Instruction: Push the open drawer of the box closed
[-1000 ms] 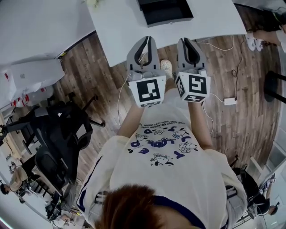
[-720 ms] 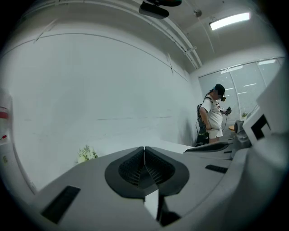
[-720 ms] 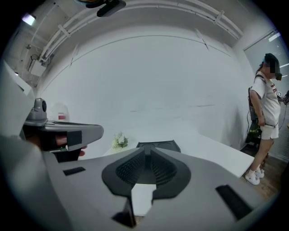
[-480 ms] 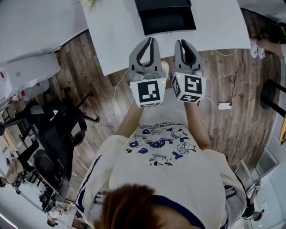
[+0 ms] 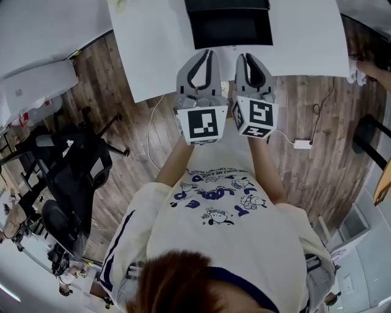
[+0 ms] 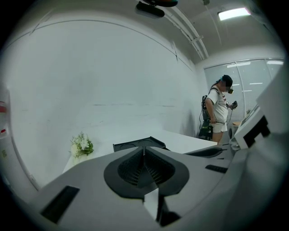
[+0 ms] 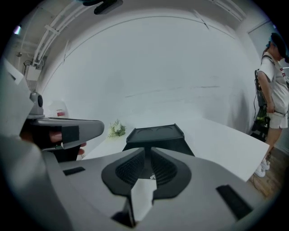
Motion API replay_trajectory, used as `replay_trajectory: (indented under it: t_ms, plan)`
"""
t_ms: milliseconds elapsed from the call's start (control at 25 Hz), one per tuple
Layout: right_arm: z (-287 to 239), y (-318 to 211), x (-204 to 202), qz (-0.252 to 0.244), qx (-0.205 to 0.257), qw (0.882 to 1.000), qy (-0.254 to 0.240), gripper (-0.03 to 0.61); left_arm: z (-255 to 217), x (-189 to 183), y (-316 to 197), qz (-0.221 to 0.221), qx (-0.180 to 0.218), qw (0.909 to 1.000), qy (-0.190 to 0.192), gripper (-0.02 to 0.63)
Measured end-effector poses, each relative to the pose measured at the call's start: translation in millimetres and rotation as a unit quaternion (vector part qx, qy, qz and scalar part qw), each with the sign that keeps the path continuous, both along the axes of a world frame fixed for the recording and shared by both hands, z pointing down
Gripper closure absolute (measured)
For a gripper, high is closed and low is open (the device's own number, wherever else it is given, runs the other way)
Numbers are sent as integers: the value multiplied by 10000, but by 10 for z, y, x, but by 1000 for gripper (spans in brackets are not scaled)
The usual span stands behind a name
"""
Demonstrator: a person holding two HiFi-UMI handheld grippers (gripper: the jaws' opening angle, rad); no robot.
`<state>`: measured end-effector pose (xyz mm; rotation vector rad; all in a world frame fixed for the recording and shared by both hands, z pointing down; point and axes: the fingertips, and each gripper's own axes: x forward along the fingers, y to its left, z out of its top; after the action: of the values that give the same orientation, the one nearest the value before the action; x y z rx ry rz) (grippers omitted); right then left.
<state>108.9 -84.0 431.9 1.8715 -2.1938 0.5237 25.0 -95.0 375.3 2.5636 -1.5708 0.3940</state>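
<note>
Over the last second I've carried the left tongs (image 5: 206, 52) and right tongs (image 5: 245, 56) farther in over the table (image 5: 153, 55). Their tips now sit near the front of the open drawer (image 5: 231, 29) (more of it shows in the head view).

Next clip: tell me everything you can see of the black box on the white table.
The black box looks like matte plastic and stands upright on the white table. Its drawer is pulled out toward the person, and the inside is too dark to tell what it holds. In the right gripper view, its flat top has two shallow round recesses inside a raised rim. Nothing touches it. The left gripper and right gripper hover short of the drawer front, each with its jaws together.
</note>
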Motion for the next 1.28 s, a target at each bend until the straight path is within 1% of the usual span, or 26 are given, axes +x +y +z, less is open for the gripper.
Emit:
replay_trajectory:
  t_ms: [360,400,480,520,880,1280]
  plan:
    - [322,-131,-13,-215,-348,9991,-119,539,282,131,-105,-44,-227,9997,-114,594]
    - [355,-143,-25,-260,-391,9988,-155,531,310,140,-115,-50,-254,9996,-123,594]
    - [421,-156,-62,-365,-472,9980,-211,485,361,146,-126,-57,-298,9995,-128,594]
    - [450,-158,-79,-408,-505,9977,-217,480,385,147,-129,-60,-315,9994,-126,594]
    - [700,-203,-79,-478,-731,9961,-126,480,524,123,-192,-225,-453,9986,-123,594]
    - [969,-238,-56,-395,-989,9943,-56,480,669,44,-259,-403,-579,9974,-125,594]
